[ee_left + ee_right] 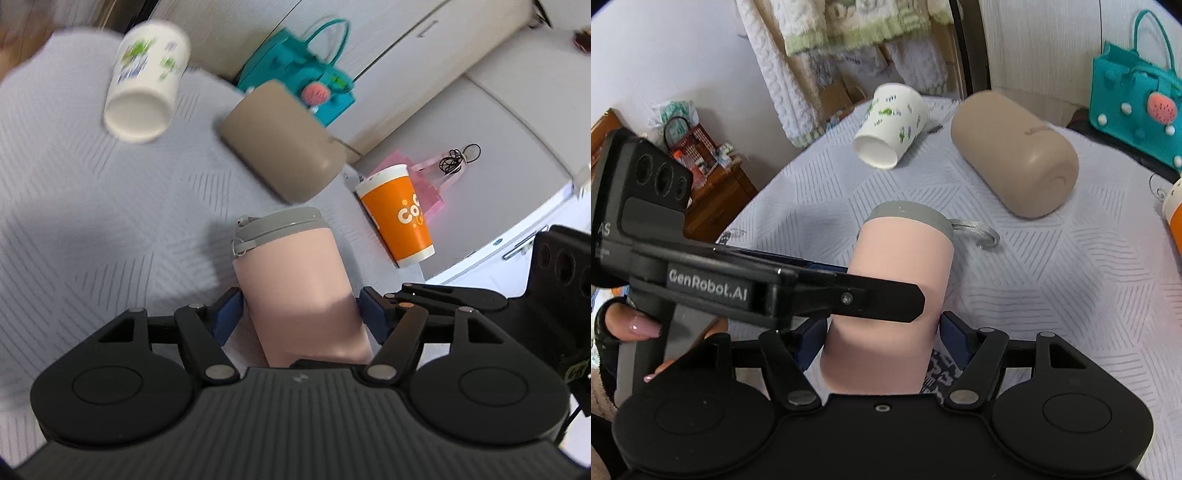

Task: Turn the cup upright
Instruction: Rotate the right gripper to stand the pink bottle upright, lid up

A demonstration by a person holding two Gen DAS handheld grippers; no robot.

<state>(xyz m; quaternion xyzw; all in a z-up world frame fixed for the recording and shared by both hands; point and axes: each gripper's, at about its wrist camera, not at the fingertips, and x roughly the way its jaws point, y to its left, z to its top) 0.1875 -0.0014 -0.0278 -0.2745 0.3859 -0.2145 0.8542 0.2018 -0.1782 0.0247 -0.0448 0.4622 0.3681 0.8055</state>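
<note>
A pink tumbler (pixel 295 288) with a grey lid lies tilted above the grey patterned cloth (pixel 92 229), lid end away from me. My left gripper (pixel 299 314) is shut on the pink tumbler's body, blue pads on both sides. In the right wrist view the tumbler (pixel 897 280) sits between my right gripper's (pixel 882 332) blue pads; the right pad stands slightly off it. The left gripper's black finger crosses the tumbler there (pixel 879 299). A white paper cup with green print (pixel 146 81) (pixel 892 125) lies on its side. An orange cup (pixel 397 216) is also lying tilted.
A tan cylindrical container (pixel 284 144) (pixel 1015 151) lies on its side on the cloth. A teal handbag (pixel 299 74) (pixel 1134 96) stands at the table's far edge. A pink pouch (pixel 432 177) lies by the orange cup. White cabinet (pixel 480 92) behind.
</note>
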